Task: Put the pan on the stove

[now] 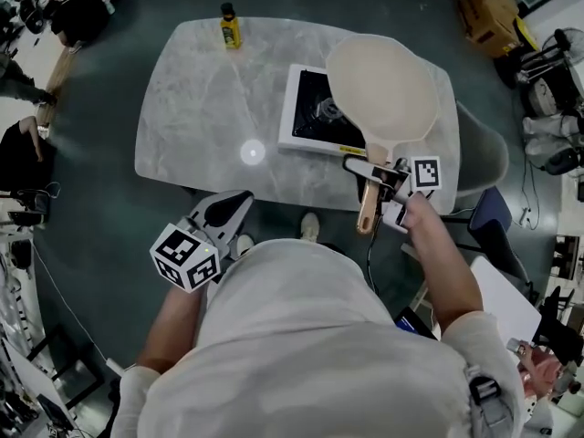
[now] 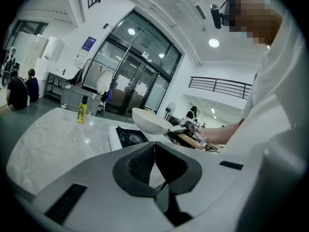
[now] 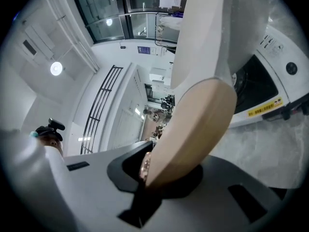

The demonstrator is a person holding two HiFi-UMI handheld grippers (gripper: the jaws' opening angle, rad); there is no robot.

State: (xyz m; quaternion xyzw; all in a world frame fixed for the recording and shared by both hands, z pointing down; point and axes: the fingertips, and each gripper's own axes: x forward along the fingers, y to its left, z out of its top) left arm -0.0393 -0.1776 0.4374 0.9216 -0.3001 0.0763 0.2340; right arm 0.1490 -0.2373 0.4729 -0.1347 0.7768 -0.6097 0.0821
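Note:
A cream pan [image 1: 383, 85] with a wooden handle [image 1: 370, 203] hangs in the air above the right part of the white single-burner stove [image 1: 306, 108] on the marble table [image 1: 192, 99]. My right gripper [image 1: 381, 182] is shut on the wooden handle [image 3: 193, 129]; the pan's pale body [image 3: 217, 28] fills the upper right gripper view, with the stove [image 3: 270, 91] below it. My left gripper [image 1: 226, 210] is held low near my body, short of the table's near edge, its jaws [image 2: 154, 166] closed on nothing. From the left gripper view the pan [image 2: 150, 121] is seen over the stove [image 2: 128, 137].
A yellow bottle [image 1: 230, 26] stands at the table's far edge. A grey chair [image 1: 484, 158] sits right of the table. A yellow box [image 1: 493, 12] and equipment lie on the floor at far right. People sit at far left.

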